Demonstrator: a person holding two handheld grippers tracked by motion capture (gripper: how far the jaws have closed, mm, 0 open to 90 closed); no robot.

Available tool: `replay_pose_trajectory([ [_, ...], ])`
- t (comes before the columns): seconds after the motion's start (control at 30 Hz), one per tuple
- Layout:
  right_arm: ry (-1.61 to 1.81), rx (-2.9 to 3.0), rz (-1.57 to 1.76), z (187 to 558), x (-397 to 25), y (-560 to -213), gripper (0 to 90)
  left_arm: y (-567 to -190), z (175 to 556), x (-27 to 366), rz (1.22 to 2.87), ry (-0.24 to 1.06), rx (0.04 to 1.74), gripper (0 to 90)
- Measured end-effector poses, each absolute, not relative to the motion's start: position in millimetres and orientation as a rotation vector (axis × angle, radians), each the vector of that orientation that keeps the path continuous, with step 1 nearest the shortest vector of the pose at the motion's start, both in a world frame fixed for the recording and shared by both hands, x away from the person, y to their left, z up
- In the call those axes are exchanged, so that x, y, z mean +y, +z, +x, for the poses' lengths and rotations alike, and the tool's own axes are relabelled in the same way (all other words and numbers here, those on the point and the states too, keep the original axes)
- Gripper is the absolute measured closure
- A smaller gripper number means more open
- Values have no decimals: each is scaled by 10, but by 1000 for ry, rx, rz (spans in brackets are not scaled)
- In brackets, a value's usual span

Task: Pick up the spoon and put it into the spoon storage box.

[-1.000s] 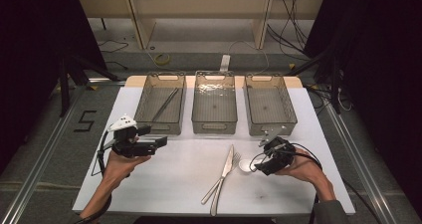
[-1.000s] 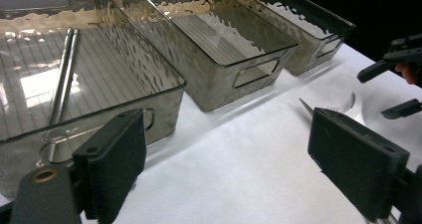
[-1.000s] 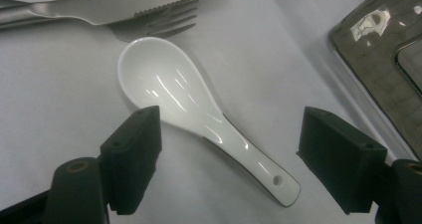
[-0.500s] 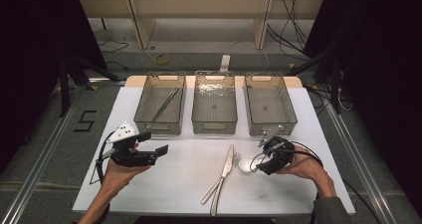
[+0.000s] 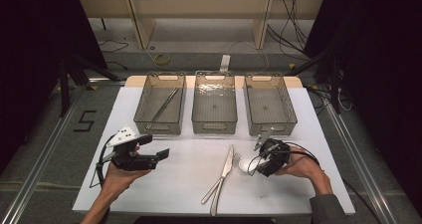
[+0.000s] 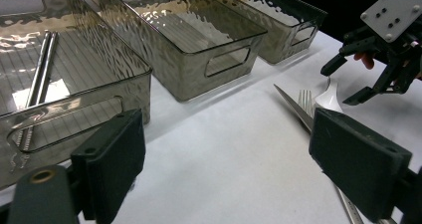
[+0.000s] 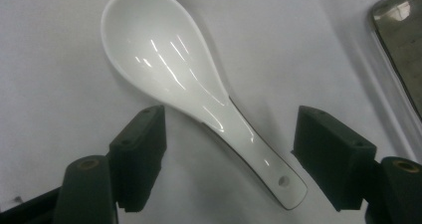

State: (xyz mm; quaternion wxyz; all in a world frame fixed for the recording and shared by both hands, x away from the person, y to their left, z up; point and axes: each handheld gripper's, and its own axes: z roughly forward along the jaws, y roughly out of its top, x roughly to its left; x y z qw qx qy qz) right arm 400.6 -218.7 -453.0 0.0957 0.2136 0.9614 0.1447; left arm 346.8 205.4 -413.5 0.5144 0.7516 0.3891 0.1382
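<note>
My right hand-held gripper (image 7: pixel 229 159) is spread wide, jaws either side of the white spoon's (image 7: pixel 189 84) handle, neither pad touching it. The spoon lies flat on the worktop (image 5: pixel 189 184), just right of the fork (image 5: pixel 222 176) and knife (image 5: pixel 221 184). My left hand-held gripper (image 6: pixel 224 159) is also spread, holding nothing, above bare worktop. Count: one spoon, one fork, one knife, three clear bins (image 5: pixel 214 129); the left bin holds metal chopsticks (image 5: pixel 162 106).

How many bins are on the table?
3, in a row along the table's far edge: the left bin holds chopsticks, the middle bin and the right bin look empty. None seems hidden.
</note>
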Motion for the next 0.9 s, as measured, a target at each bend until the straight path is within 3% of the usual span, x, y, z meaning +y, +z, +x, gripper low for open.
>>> replay_pose_trajectory([
  [0.4, 382, 2896, 615, 4020, -2152, -4588, 402, -4135, 3449, 2018, 1826, 342, 903, 144],
  [0.57, 376, 2924, 641, 4001, -2133, -4574, 532, -4138, 3444, 1994, 1847, 340, 890, 146],
  [0.9, 389, 2959, 672, 3988, -2135, -4569, 659, -4139, 3436, 1987, 1847, 349, 887, 150],
])
